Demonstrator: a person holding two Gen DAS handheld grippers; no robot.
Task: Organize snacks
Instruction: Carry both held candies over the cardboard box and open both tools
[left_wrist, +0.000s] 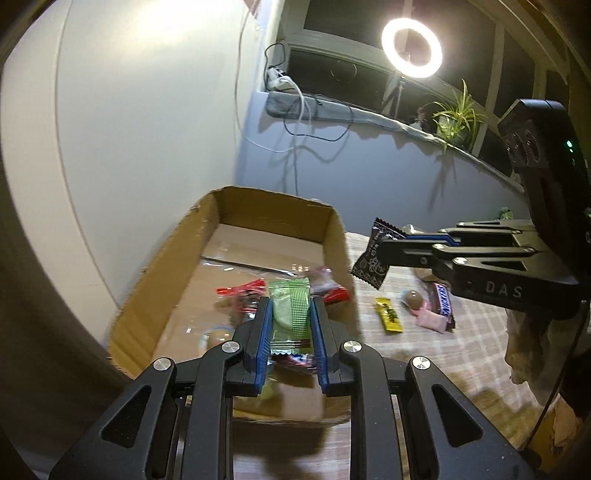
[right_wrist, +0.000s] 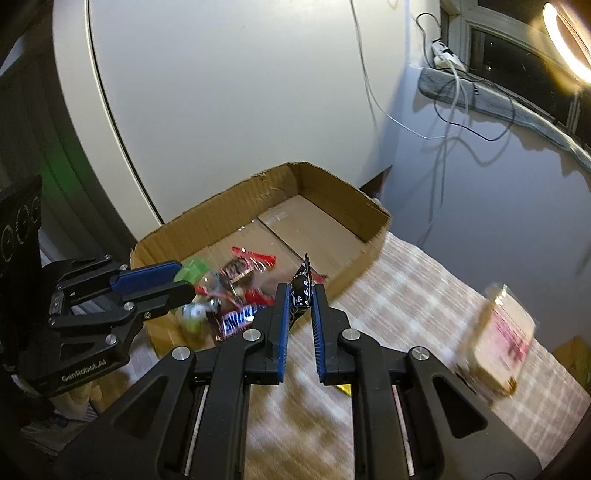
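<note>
My left gripper (left_wrist: 290, 306) is shut on a green snack packet (left_wrist: 290, 314) and holds it above the near end of the open cardboard box (left_wrist: 173, 254). The box holds red-wrapped candies (left_wrist: 240, 290) and a Snickers bar (right_wrist: 240, 314). My right gripper (right_wrist: 301, 291) is shut on a black patterned candy packet (right_wrist: 301, 290) just outside the box's right wall; it also shows in the left wrist view (left_wrist: 384, 251). The left gripper shows in the right wrist view (right_wrist: 177, 278), over the box.
On the checked tablecloth right of the box lie a yellow packet (left_wrist: 389, 315), a round chocolate (left_wrist: 412, 299), a pink packet (left_wrist: 430, 319) and a Snickers bar (left_wrist: 443, 299). A pale pink-printed package (right_wrist: 498, 339) lies at the right. A wall stands behind the box.
</note>
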